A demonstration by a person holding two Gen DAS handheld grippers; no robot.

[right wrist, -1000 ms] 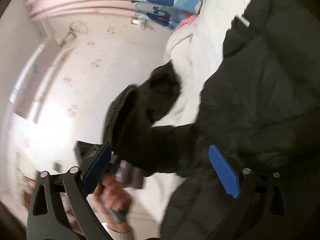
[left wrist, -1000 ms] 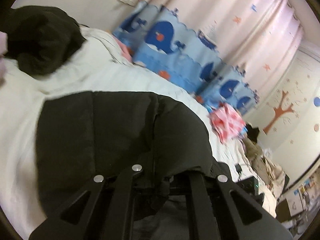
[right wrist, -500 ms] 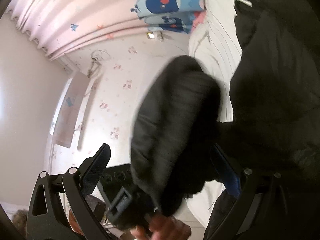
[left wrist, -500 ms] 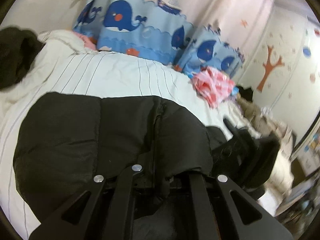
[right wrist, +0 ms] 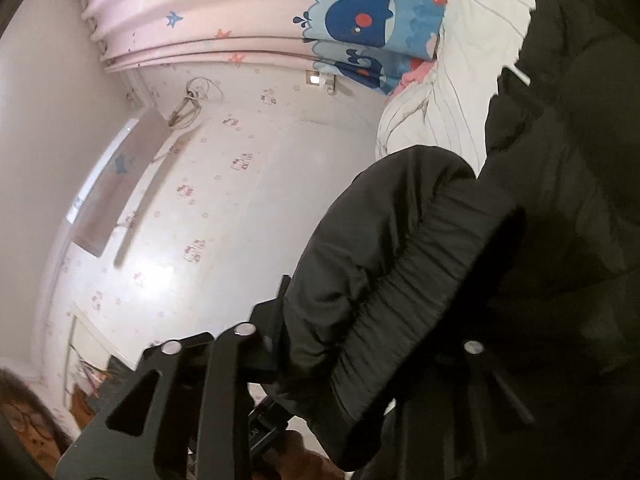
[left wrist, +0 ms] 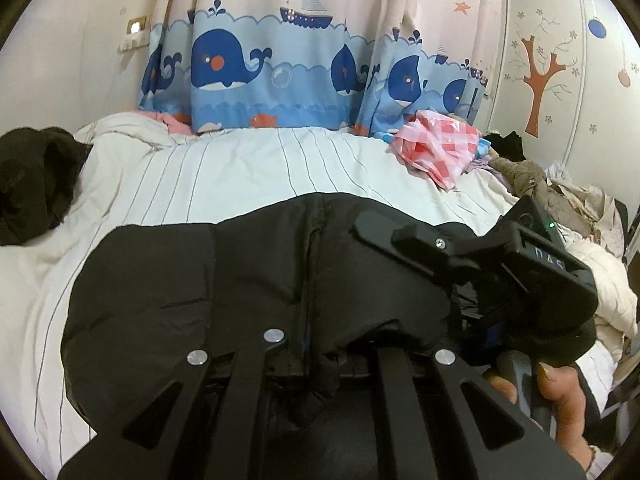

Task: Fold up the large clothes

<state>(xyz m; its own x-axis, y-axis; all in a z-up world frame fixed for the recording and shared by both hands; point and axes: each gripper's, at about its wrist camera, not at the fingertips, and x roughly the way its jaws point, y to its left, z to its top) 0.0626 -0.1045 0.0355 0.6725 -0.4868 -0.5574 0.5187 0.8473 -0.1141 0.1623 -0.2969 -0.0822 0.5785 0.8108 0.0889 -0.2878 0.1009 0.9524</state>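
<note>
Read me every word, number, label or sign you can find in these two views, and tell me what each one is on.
Nothing here reads for certain.
Black housing above the hand: a few pale characters, upside down and blurred, unreadable.
Black block low in the right wrist view: tiny pale lettering, too small to read.
Whale curtain and wall stickers: pictures only, no words.

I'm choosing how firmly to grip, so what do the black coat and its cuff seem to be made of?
The black coat looks like padded, quilted synthetic shell with a matte to faint sheen; stitched channels puff between seams. Its cuff looks like ribbed knit, judging by fine parallel ridges, though the exact fibre can't be told.
</note>
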